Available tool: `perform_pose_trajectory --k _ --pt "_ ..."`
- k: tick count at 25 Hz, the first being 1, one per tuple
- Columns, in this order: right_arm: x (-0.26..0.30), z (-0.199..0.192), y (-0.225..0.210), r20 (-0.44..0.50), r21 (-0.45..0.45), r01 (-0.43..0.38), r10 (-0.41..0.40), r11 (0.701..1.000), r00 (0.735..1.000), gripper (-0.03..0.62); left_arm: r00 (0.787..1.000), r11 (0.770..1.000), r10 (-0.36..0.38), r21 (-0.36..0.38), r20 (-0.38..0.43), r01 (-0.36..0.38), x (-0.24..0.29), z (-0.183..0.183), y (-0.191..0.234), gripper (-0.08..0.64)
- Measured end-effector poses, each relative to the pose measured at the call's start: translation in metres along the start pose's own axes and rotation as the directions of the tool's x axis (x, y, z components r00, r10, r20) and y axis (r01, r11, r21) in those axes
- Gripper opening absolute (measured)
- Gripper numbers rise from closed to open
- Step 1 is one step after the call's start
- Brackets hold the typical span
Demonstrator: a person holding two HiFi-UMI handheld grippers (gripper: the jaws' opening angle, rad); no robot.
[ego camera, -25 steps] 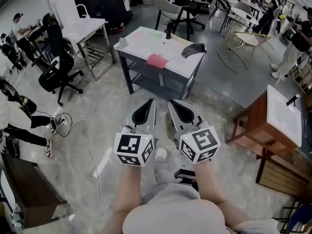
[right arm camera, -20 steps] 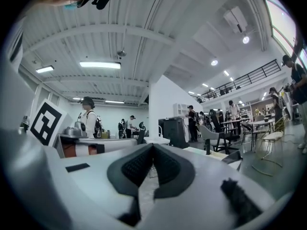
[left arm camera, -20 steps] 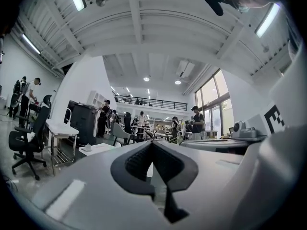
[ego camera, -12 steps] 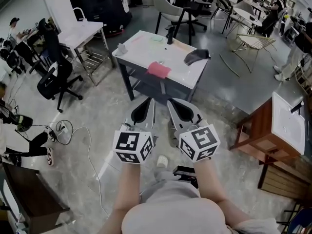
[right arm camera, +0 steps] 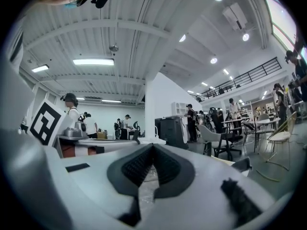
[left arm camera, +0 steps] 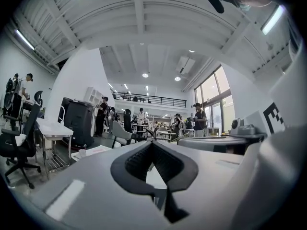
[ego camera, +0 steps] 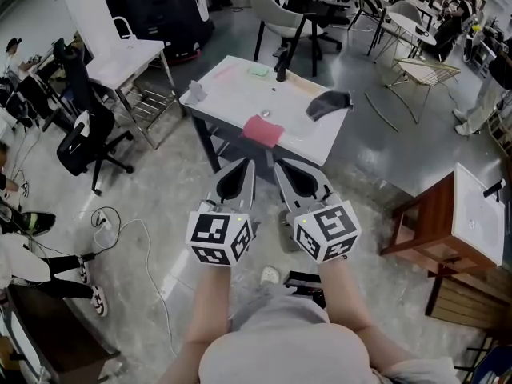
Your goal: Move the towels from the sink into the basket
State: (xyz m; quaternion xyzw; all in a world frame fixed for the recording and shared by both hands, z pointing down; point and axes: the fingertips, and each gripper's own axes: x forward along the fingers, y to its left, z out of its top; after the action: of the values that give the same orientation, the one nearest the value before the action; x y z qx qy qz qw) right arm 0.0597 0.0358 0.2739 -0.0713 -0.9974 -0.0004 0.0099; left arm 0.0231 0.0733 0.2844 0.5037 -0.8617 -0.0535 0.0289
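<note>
We wear a pale grey top [ego camera: 280,350], and our forearms [ego camera: 210,310] are bare. Our left gripper [ego camera: 245,166] and right gripper [ego camera: 280,167] have smooth light grey shells that taper to a point. Each has a dark teardrop-shaped hollow lined with black ribbed pads [left arm camera: 136,163]. Behind each sits a white block printed with bold black square markers, the left cube [ego camera: 220,239] and the right cube [ego camera: 328,232], their corners cut flat

Left gripper [ego camera: 248,166] and right gripper [ego camera: 281,167] sit side by side, jaws together.
</note>
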Motion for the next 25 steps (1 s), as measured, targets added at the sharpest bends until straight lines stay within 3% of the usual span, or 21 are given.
perform_pose_trajectory --k 6,19,25 --pt "0.028 -0.007 -0.021 -0.025 0.006 0.006 -0.006 1.000 1.000 0.017 1.000 1.000 -0.002 -0.021 -0.014 0.002 0.029 -0.006 0.018 0.008" --pt "0.065 -0.031 -0.039 -0.077 0.014 0.023 -0.022 1.000 0.997 0.017 0.998 1.000 -0.003 0.005 -0.064 0.003 0.062 -0.022 0.050 0.008" --pt "0.084 -0.038 -0.059 -0.094 0.012 0.081 -0.080 0.997 0.992 0.017 0.996 0.999 -0.054 -0.003 -0.068 0.054 0.094 -0.026 0.066 0.008"
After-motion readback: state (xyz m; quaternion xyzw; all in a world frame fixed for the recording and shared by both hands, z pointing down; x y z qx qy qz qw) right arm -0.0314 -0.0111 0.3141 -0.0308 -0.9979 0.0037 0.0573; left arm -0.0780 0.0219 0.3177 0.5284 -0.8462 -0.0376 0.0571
